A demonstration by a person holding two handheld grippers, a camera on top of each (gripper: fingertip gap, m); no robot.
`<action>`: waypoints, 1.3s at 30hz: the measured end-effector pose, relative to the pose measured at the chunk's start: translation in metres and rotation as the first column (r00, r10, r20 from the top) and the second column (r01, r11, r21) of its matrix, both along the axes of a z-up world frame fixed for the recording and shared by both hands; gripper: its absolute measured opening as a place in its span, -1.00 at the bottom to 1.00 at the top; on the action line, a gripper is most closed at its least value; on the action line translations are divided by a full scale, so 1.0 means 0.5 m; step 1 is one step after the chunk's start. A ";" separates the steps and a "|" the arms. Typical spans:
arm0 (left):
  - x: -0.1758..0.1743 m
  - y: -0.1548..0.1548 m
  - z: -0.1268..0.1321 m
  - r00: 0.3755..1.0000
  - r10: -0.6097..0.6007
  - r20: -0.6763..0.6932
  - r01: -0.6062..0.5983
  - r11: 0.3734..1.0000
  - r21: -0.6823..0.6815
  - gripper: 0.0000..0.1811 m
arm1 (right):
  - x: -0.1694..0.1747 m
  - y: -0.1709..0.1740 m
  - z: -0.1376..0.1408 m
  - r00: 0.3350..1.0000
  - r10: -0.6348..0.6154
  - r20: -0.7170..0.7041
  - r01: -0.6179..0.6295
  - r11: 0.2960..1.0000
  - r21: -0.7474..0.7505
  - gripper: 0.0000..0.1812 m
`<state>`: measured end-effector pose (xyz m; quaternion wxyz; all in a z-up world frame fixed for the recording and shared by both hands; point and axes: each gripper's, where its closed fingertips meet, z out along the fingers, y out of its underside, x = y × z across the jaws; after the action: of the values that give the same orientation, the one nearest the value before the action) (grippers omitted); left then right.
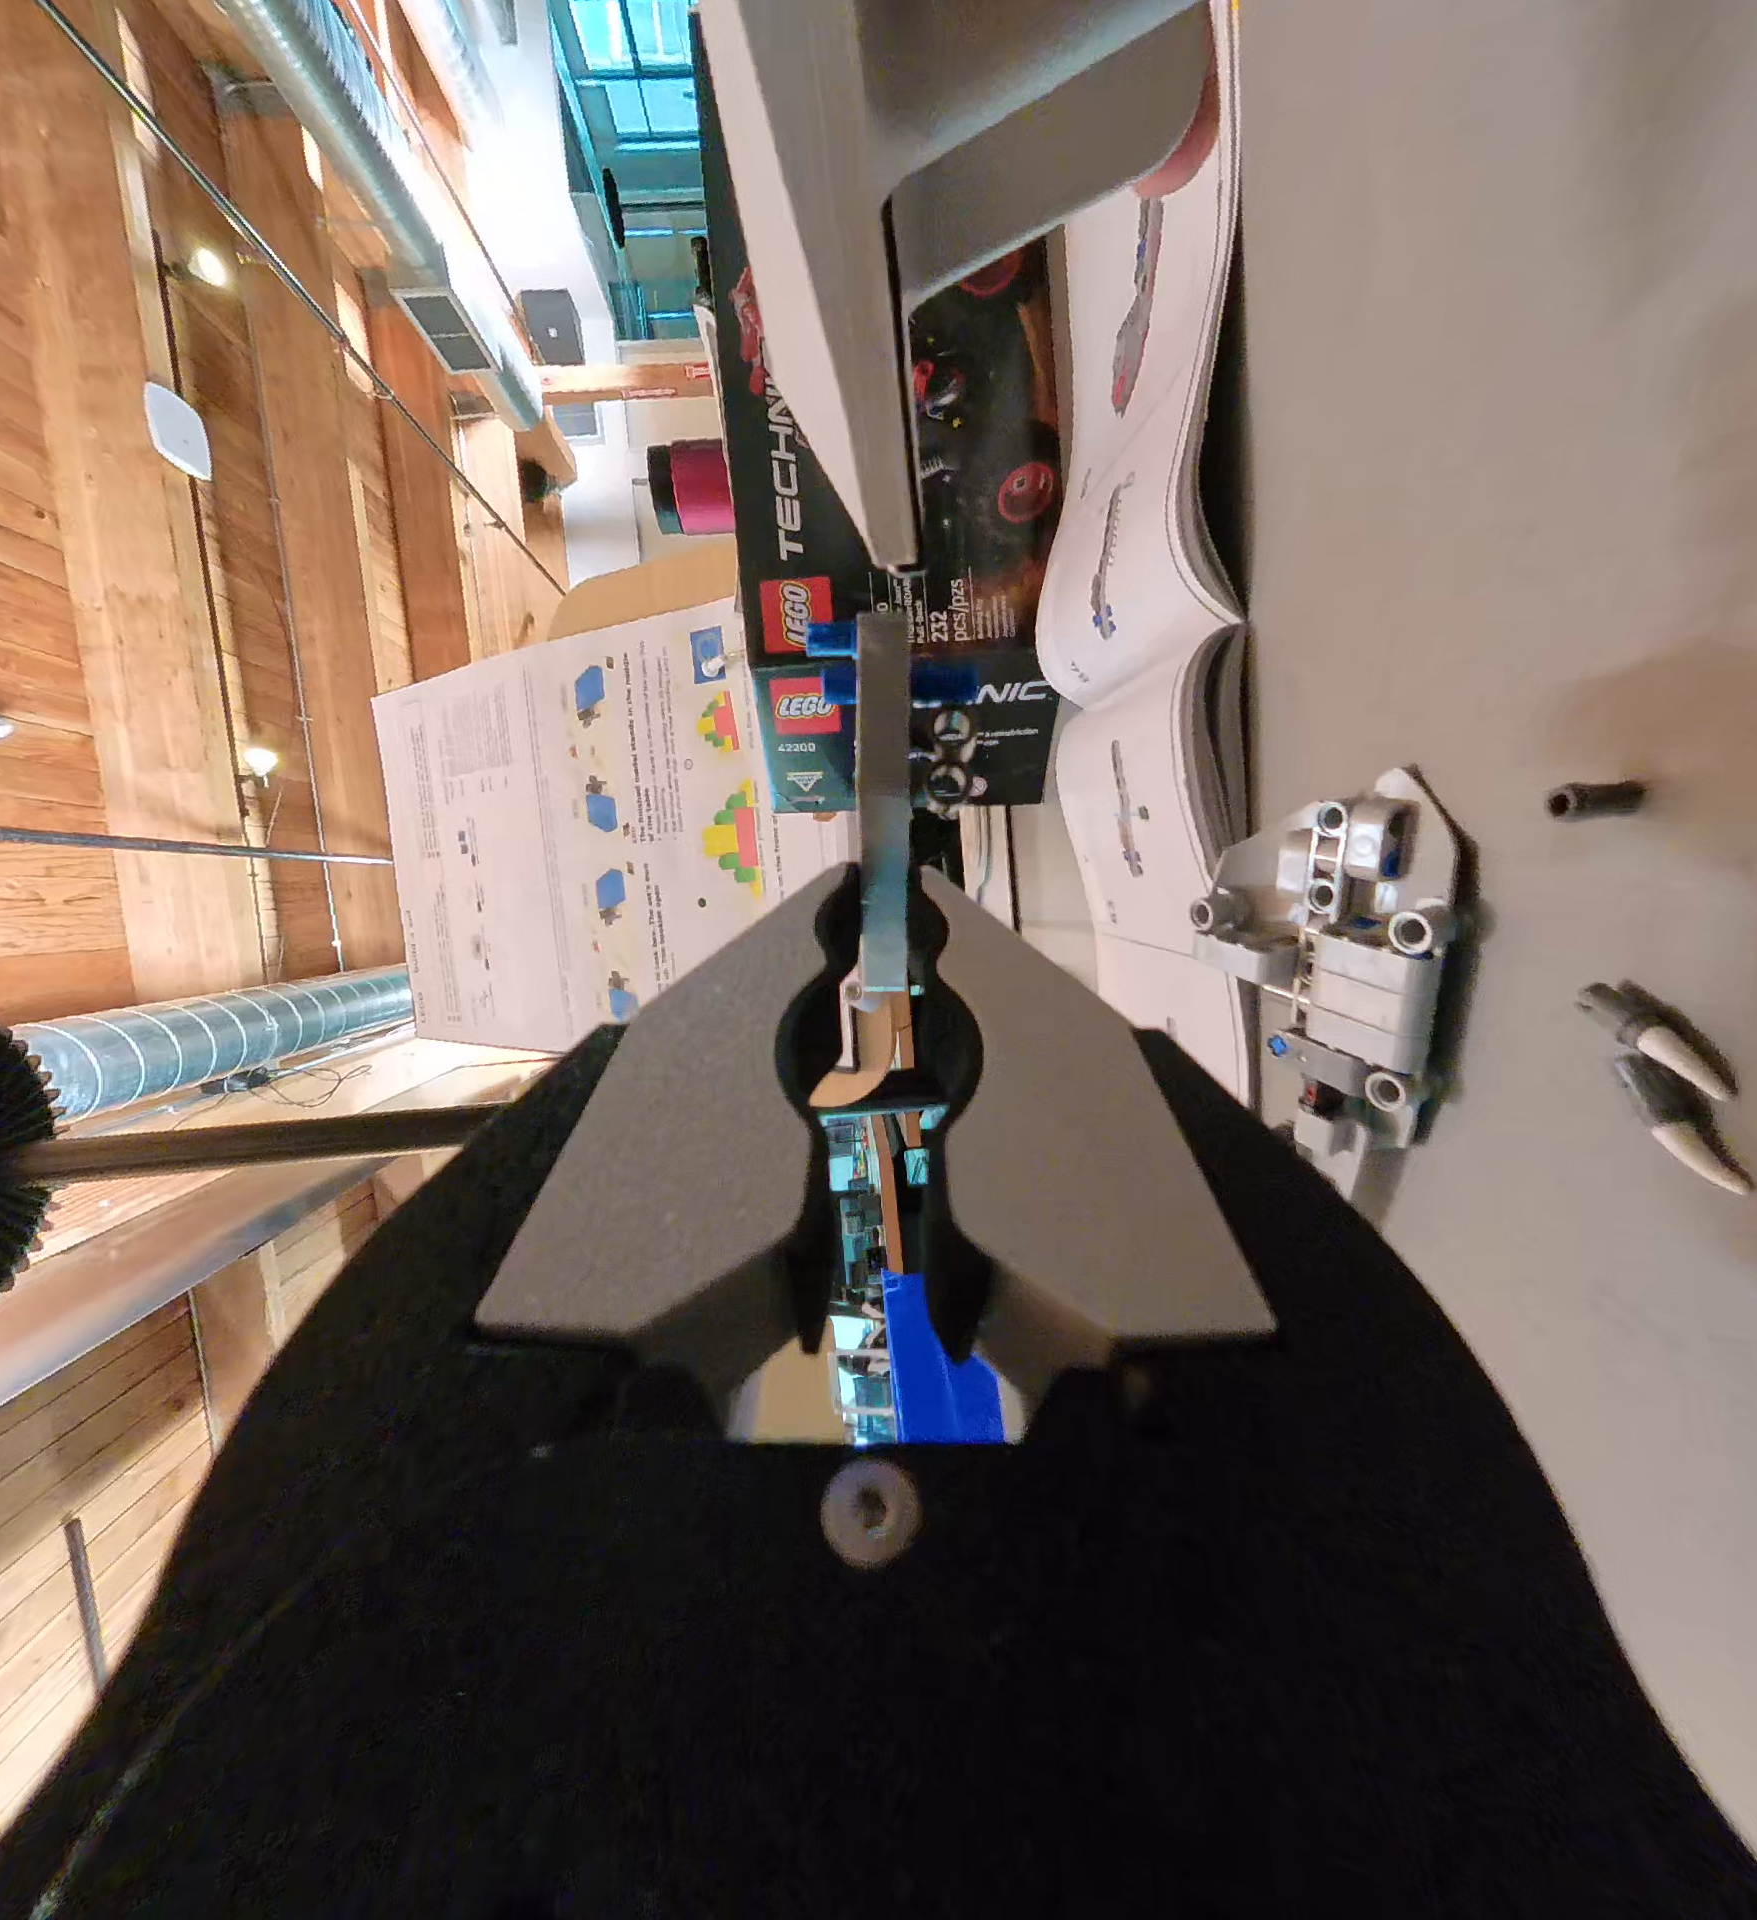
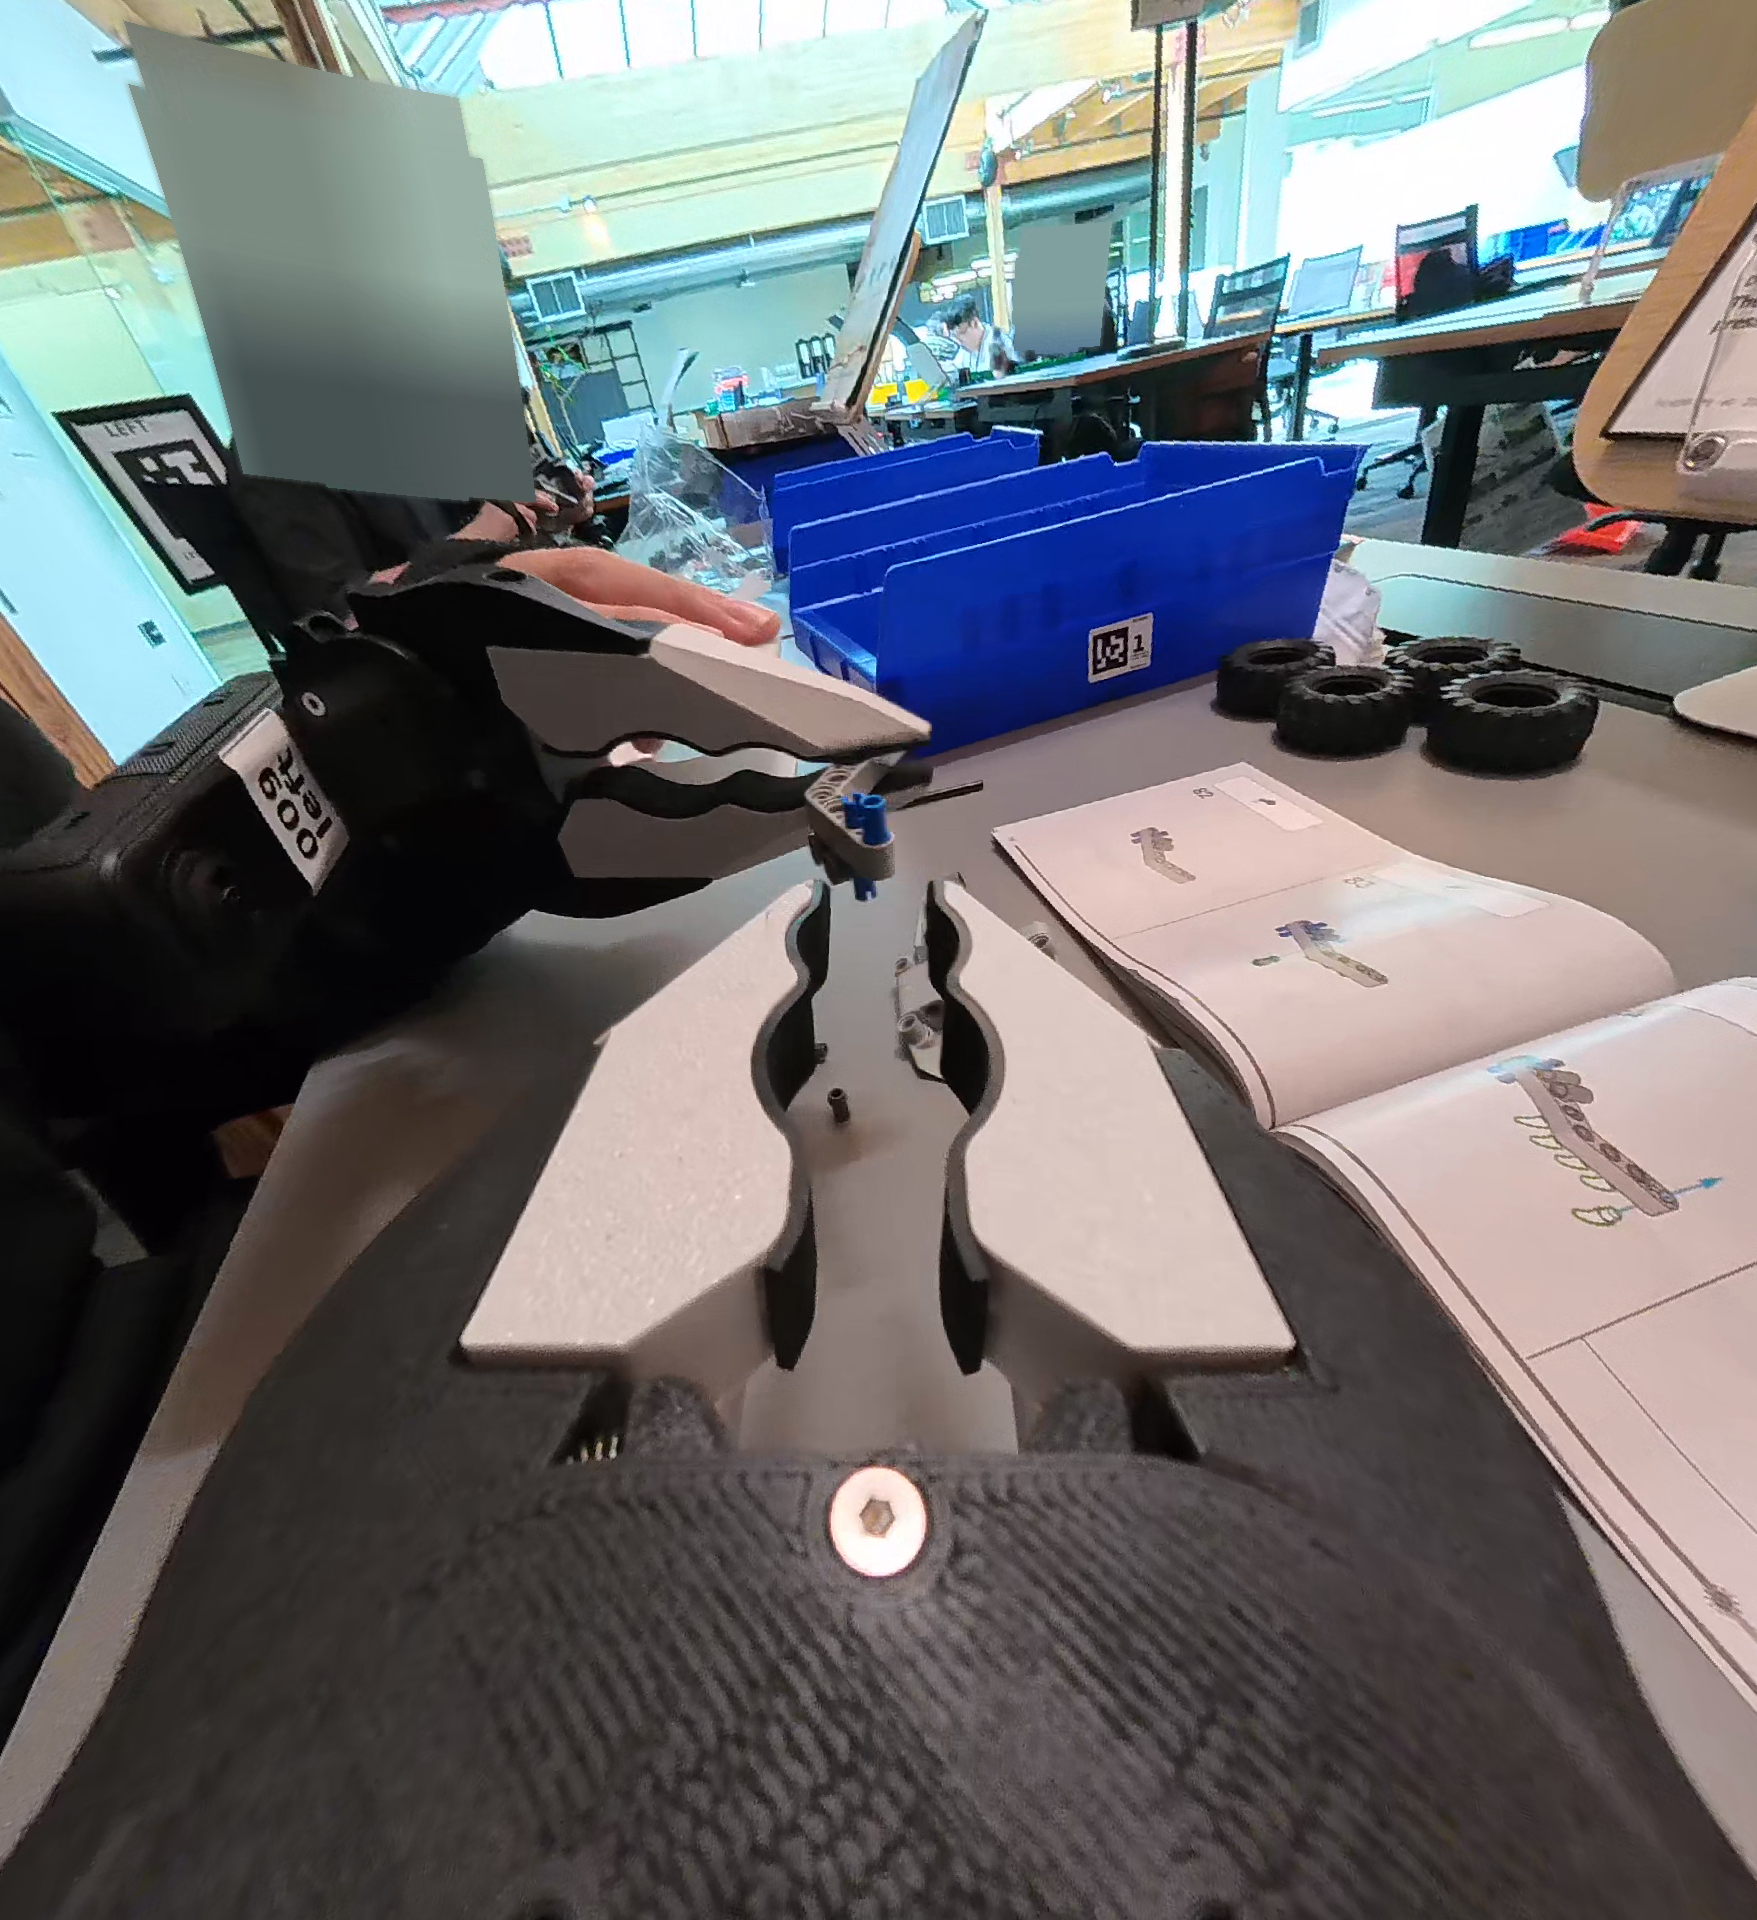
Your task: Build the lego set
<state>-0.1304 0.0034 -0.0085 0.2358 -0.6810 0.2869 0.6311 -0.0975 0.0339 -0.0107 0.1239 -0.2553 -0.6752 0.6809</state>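
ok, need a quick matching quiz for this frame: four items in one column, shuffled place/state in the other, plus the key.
Items
1. grey beam
2. black tyres
3. instruction booklet
4. right gripper

Place or state
A. lying open on the table, right of the right gripper
B. open, holding nothing
C. clamped in the left gripper, blue pins through it
D. grouped on the table beside the blue bin

Pairs: 1-C, 2-D, 3-A, 4-B
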 end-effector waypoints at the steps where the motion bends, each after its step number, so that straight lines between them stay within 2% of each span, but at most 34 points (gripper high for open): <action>1: 0.001 0.001 0.000 1.000 -0.003 0.001 0.003 1.000 -0.002 -0.95 | 0.000 -0.001 -0.002 1.000 0.000 0.000 0.000 1.000 0.007 -0.81; 19: 0.012 0.014 -0.015 0.999 -0.033 0.013 0.034 0.999 -0.026 -0.95 | -0.004 -0.007 -0.011 1.000 -0.018 0.002 0.018 0.999 0.051 -0.84; 23: 0.014 0.016 -0.017 0.997 -0.065 0.048 0.065 0.998 -0.006 -0.95 | -0.012 0.000 -0.010 0.999 -0.047 0.008 0.047 0.998 0.040 -0.91; 29: 0.016 0.021 -0.032 0.996 -0.075 0.053 0.077 0.996 -0.040 -0.95 | -0.007 -0.007 -0.014 1.000 -0.024 0.009 0.024 0.998 0.059 -0.85; 39: 0.005 0.018 -0.043 0.991 -0.082 0.103 0.085 0.996 -0.024 -0.95 | -0.011 -0.017 -0.029 0.999 -0.052 -0.011 0.053 0.989 0.140 -0.80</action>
<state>-0.1281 0.0126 -0.0301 0.2667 -0.7030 0.3115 0.5811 -0.1027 0.0255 -0.0253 0.1620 -0.2612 -0.7139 0.6292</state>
